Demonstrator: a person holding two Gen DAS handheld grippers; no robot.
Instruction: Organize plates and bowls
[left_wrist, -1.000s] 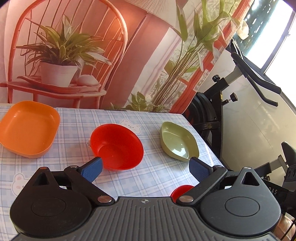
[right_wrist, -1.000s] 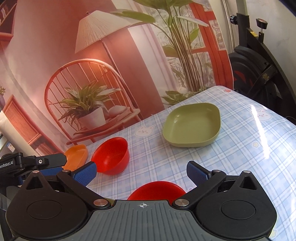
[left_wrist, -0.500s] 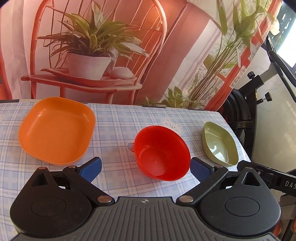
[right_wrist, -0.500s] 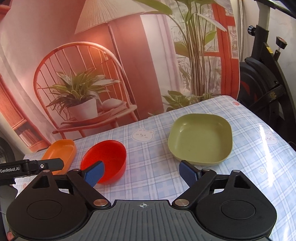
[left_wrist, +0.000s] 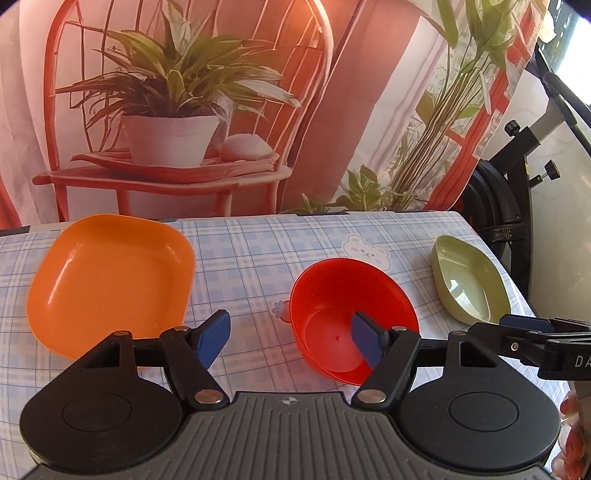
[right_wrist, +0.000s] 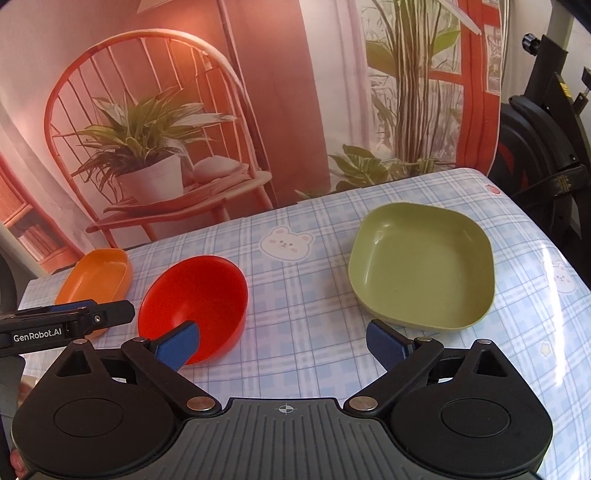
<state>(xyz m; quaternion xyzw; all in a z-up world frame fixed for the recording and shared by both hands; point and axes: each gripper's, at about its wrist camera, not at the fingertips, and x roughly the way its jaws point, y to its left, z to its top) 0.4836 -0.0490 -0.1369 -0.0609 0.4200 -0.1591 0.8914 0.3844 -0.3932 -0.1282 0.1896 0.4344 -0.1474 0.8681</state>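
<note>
Closing a little just now, the jaws of our left gripper (left_wrist: 290, 341) stand apart with nothing pressed between them. Its right finger (left_wrist: 365, 341) hangs over the hollow of the red bowl (left_wrist: 332, 295), seemingly above it; its left finger (left_wrist: 212, 338) is over bare cloth between the bowl and the orange plate (left_wrist: 107, 275). Whether the right finger touches the bowl we cannot tell.

Our right gripper (right_wrist: 284, 345) has its jaws spread wide, having just opened a touch further, and they hold nothing. Its left finger (right_wrist: 177, 343) overlaps the near rim of the red bowl (right_wrist: 199, 295), while its right finger (right_wrist: 386, 343) sits just short of the near edge of the green plate (right_wrist: 421, 266).

The red bowl is round, deep and glossy, upright on the table (left_wrist: 255, 251) between the two plates. The orange plate is a shallow square with rounded corners and a raised rim, lying flat to the bowl's left. The green plate has the same rounded-square shape in a dull olive tone, flat on the bowl's right, well apart from it.

A pale blue checked cloth with small bear faces covers the table. Behind it hangs a printed backdrop (right_wrist: 177, 110) showing a red chair with a potted plant, and a black exercise bike (right_wrist: 546, 147) stands at the right.
</note>
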